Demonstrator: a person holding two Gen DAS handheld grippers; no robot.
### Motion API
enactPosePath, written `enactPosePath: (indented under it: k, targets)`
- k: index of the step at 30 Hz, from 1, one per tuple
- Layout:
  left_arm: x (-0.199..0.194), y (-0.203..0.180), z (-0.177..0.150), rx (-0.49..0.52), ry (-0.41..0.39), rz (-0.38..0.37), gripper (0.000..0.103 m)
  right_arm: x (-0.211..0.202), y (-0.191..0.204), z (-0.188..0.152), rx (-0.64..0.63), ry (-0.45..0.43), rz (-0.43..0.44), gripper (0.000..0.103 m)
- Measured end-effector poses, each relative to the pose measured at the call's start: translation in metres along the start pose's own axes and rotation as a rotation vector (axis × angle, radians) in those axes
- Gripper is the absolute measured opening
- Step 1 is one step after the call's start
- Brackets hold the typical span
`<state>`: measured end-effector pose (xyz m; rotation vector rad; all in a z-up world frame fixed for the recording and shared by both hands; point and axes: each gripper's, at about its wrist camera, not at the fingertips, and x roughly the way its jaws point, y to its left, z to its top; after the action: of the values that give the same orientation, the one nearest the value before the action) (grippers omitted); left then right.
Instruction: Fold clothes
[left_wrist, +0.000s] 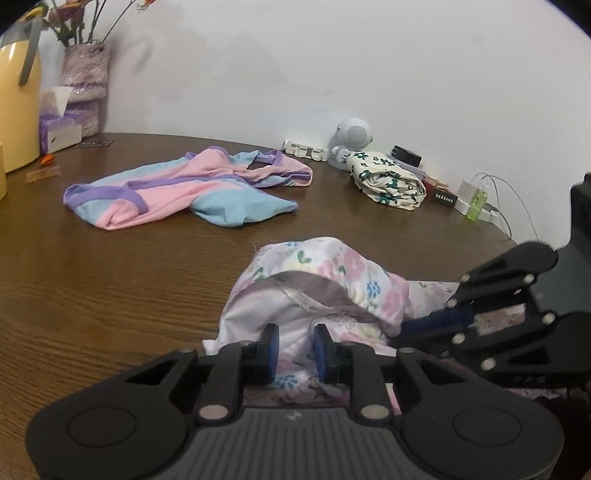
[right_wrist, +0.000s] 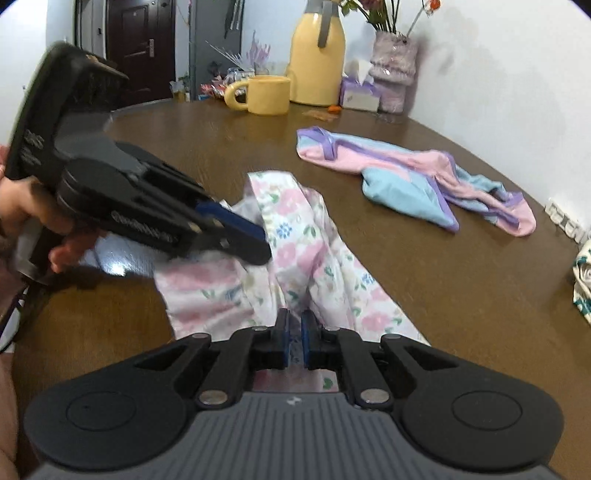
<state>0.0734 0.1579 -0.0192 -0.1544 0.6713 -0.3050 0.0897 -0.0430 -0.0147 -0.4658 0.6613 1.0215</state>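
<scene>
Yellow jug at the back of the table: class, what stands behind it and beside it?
In the right wrist view, the vase of flowers and tissue box stand right of the yellow jug; the yellow mug stands in front. Whatever is directly behind the jug is covered.

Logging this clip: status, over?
Right gripper shut on floral garment. Left gripper open, fabric between its fingers. Garment bunched, unfolded. Nothing in the way.

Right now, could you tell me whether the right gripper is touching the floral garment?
Touching. In the right wrist view, the right gripper has its fingers closed on a fold of the floral garment, cloth pinched between the pads.
</scene>
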Motion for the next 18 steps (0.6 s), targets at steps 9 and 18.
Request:
enactPosePath:
  k: [9, 18]
  targets:
    - [-0.038, -0.012, 0.005, 0.048, -0.052, -0.125, 0.02, -0.004, -0.008, -0.005, 0.07, -0.02, 0.019, 0.008]
    - [-0.012, -0.024, -0.01, 0.12, 0.035, -0.059, 0.017, -0.032, -0.014, -0.003, 0.144, -0.113, 0.031, 0.012]
